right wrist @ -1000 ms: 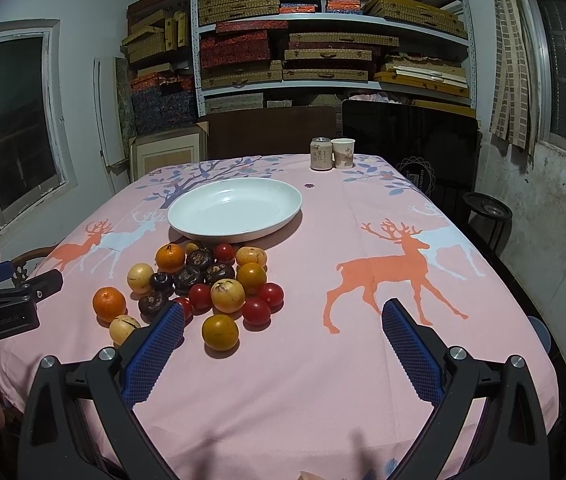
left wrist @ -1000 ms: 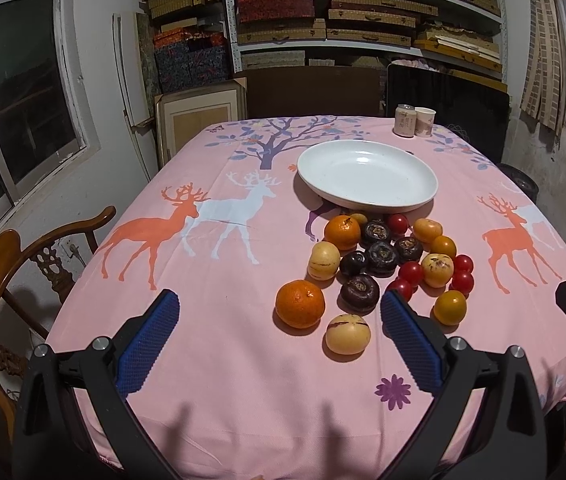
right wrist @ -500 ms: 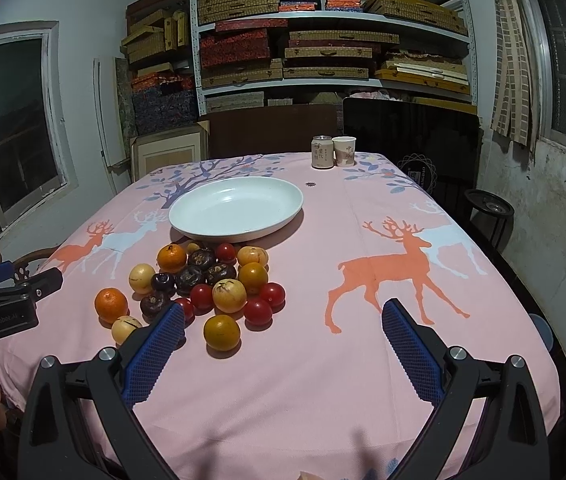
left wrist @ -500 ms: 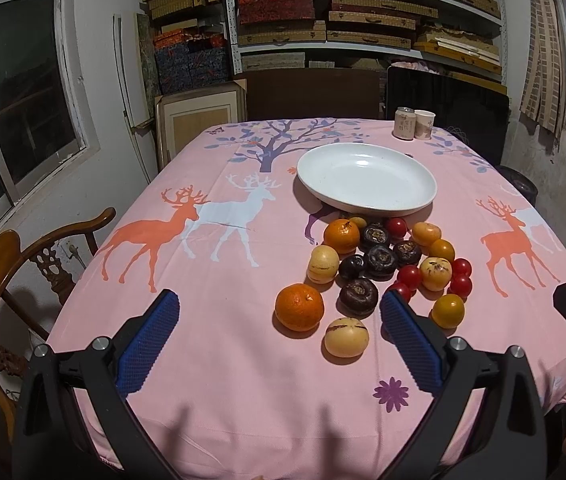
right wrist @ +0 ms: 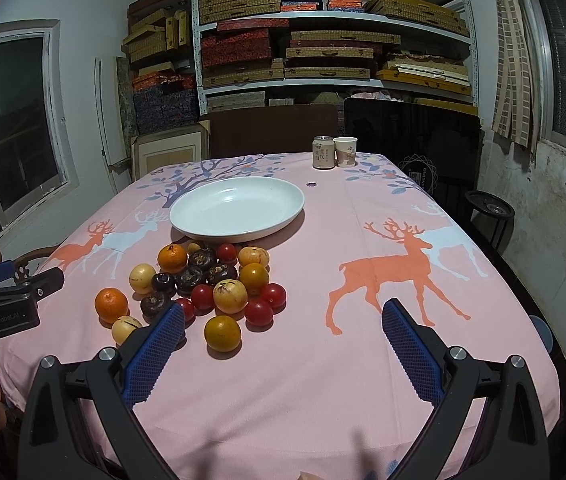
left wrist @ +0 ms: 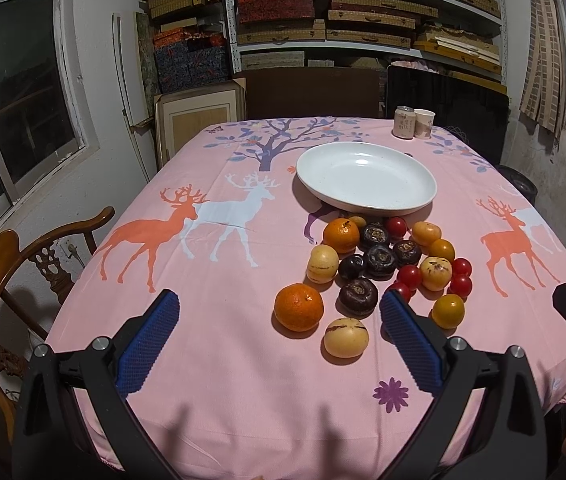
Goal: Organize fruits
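A heap of fruit lies on the pink deer tablecloth in front of an empty white plate (left wrist: 367, 178) (right wrist: 239, 208). It holds oranges (left wrist: 299, 307) (right wrist: 111, 305), pale yellow melons (left wrist: 346, 337) (right wrist: 230, 296), dark purple fruits (left wrist: 357, 297) (right wrist: 189, 279) and red tomatoes (left wrist: 409, 276) (right wrist: 259, 312). My left gripper (left wrist: 279, 316) hovers open above the table's near edge, the nearest orange between its blue pads. My right gripper (right wrist: 283, 330) is open too, to the right of the heap, with an orange-yellow fruit (right wrist: 223, 333) near its left pad.
A drink can (right wrist: 322, 153) and a paper cup (right wrist: 345, 151) stand at the table's far edge. A wooden chair (left wrist: 11, 264) sits at the left side. Shelves of boxes (right wrist: 323, 40) fill the back wall. A dark stool (right wrist: 489, 210) stands at the right.
Both grippers have drifted slightly; the fruit and plate sit a little lower and nearer in each view. Nothing was taken hold of, and both stay open.
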The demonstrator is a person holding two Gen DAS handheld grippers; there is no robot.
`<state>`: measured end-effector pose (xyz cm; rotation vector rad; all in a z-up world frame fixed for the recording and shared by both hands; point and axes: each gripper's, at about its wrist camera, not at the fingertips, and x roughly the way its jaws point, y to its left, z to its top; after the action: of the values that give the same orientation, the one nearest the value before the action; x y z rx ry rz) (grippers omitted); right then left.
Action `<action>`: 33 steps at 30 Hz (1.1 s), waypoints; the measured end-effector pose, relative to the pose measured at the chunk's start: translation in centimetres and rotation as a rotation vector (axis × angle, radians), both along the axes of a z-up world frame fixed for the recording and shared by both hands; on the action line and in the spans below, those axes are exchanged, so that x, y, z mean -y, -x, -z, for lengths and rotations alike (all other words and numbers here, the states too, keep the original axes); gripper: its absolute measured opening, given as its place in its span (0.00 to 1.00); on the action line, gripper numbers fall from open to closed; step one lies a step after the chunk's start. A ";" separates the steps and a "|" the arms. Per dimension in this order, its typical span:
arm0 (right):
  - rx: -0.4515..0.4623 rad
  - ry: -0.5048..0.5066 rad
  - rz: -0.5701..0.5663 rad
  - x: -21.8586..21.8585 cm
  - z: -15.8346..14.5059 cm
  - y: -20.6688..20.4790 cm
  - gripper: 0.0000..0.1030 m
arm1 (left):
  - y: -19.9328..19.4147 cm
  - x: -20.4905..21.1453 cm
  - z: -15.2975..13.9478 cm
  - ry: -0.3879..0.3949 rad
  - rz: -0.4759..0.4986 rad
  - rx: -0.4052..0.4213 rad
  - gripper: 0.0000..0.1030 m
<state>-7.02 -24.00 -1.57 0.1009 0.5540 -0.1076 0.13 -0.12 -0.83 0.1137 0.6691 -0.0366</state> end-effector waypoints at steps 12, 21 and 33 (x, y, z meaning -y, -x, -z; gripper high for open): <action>-0.003 -0.001 -0.002 0.0 0.1 -0.1 0.97 | 0.0 0.1 0.0 0.001 0.000 -0.001 0.96; -0.069 -0.033 -0.014 0.8 1.6 -0.9 0.97 | -1.3 -0.3 3.2 -0.028 0.005 -0.080 0.96; -0.157 -0.035 -0.040 1.5 4.3 -2.8 0.97 | -3.6 2.2 9.3 -0.046 0.153 -0.220 0.96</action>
<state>-4.25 -25.46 -5.82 0.1156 0.7143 -0.0669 3.76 -2.29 -10.11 0.2077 0.8804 -0.1830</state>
